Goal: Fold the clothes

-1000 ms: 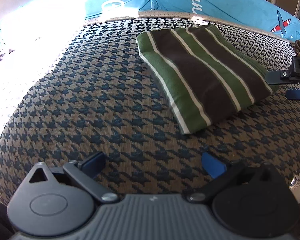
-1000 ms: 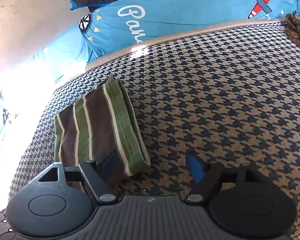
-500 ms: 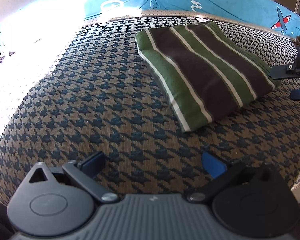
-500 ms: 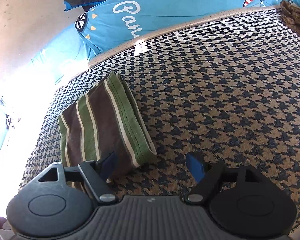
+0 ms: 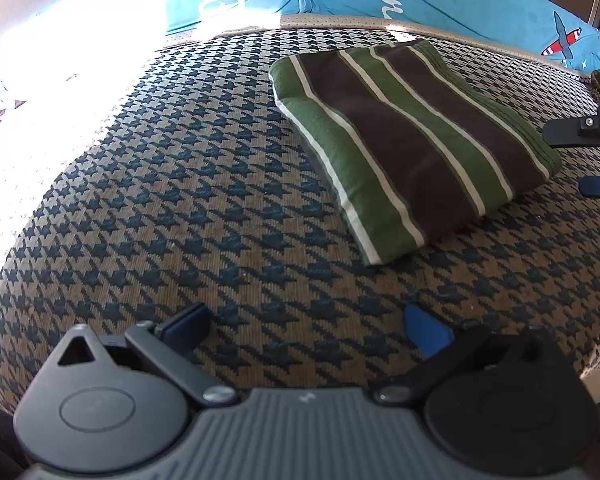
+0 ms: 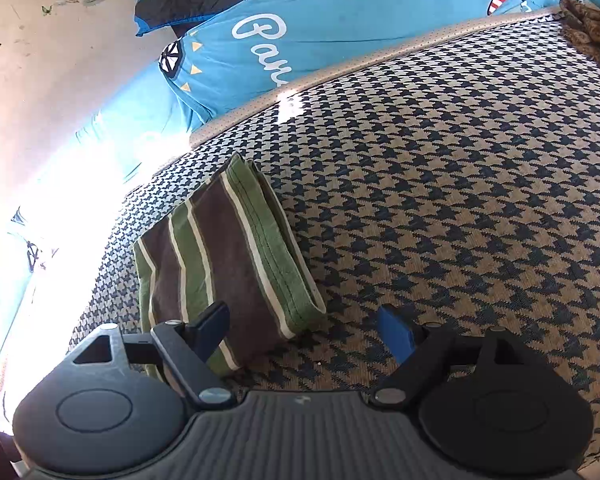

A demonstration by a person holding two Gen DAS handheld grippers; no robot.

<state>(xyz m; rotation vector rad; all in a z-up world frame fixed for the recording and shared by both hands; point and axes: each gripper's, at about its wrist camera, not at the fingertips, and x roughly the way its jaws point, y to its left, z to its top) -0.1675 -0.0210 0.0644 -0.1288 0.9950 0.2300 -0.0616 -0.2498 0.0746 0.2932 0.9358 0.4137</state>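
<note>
Folded striped garment [image 5: 404,140] lies on the houndstooth bed [image 5: 180,220].
My right gripper [image 6: 304,332] jaws are opening, its left finger hiding the garment's near corner; left gripper [image 5: 306,330] jaws apart, empty.

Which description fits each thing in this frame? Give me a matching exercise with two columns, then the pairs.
Things:
1. striped cloth
2. houndstooth surface
3. blue bedding
4. left tongs

Descriptions:
A. open over bare houndstooth, holding nothing
B. folded into a flat rectangle, green and brown with white lines
C. printed with white script, a red heart and an airplane
D. tan and dark pattern, lying under the cloth

Pairs: 1-B, 2-D, 3-C, 4-A
</note>
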